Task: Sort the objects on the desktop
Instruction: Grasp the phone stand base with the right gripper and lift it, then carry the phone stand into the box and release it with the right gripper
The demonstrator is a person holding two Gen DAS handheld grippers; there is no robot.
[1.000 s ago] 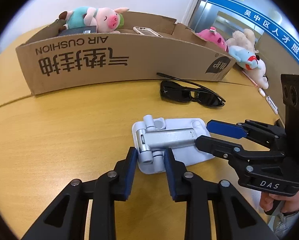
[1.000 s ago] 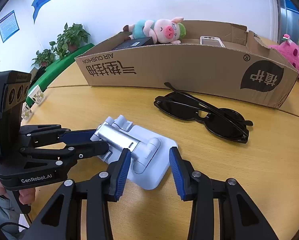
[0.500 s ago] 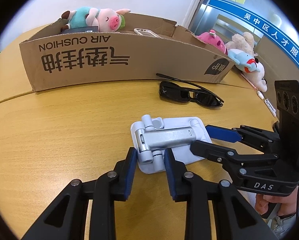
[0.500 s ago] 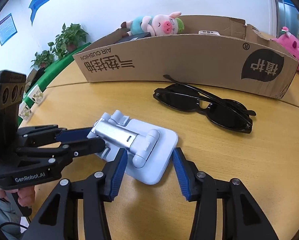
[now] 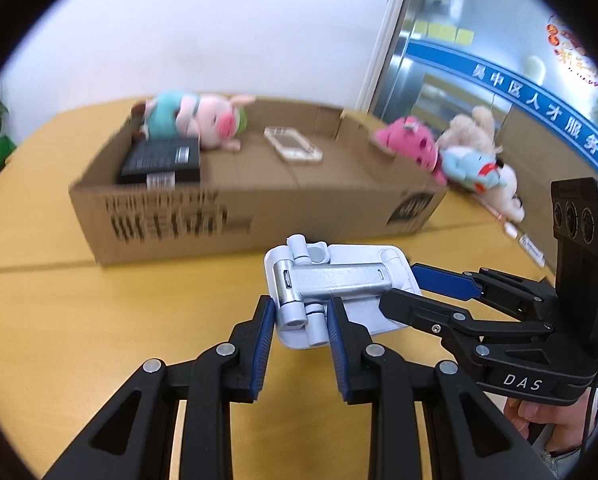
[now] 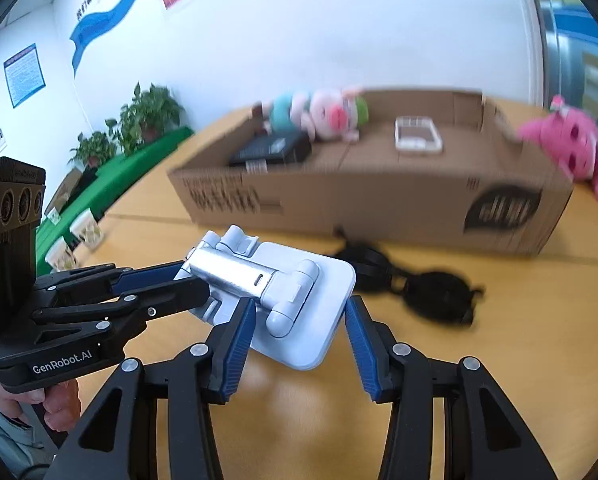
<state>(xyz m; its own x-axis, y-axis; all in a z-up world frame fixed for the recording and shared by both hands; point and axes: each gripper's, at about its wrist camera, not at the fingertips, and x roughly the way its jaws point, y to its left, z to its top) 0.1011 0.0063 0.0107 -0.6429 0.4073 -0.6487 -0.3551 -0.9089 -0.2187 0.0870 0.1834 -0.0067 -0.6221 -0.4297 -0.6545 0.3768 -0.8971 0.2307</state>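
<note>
Blurred box print (image 5: 167,220), sunglasses (image 6: 419,284)

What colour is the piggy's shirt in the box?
Teal-blue shirt on the plush pig, clearest in the left wrist view.

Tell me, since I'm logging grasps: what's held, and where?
The folded phone stand: left gripper pinches its hinge end, right gripper clamps its base plate's edges.

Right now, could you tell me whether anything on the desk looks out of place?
The black sunglasses lie loose on the table before the cardboard box, unsorted; plush toys sit outside it.
</note>
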